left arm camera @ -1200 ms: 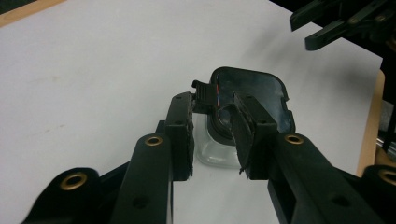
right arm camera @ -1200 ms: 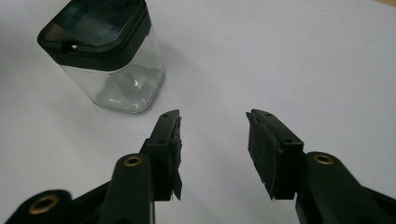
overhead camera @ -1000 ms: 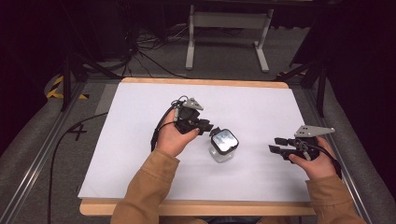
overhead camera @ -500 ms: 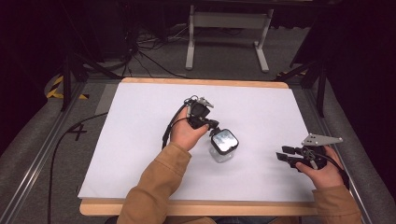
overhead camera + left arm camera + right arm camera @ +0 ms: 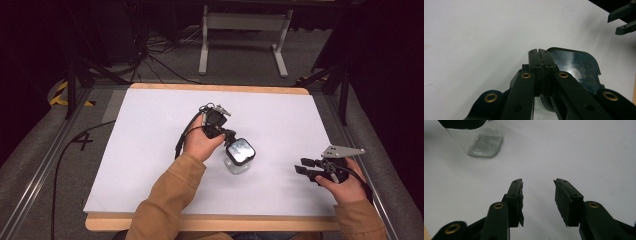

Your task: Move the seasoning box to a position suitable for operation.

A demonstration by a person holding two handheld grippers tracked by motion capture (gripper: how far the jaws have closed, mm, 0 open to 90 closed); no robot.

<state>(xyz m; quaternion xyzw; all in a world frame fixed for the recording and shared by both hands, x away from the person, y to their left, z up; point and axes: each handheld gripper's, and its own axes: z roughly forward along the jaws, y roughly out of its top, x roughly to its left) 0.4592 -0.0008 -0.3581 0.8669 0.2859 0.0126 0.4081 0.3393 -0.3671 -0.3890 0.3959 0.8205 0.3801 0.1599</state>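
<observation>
**Left jaws shut at the jar's lid**

Since the earlier frames we have brought our left gripper in over the glass jar and its jaws have just been closing; they now meet, pad to pad, at the edge of the dark lid, apparently on a thin lip of it, though we cannot see what is between them; we judge this a grip taken to lift or turn the lid. Meanwhile the jar has stayed near the middle of the white table; our right gripper has drawn nearer us, jaws wide and empty, well apart from the jar, likely waiting to steady the glass.
</observation>
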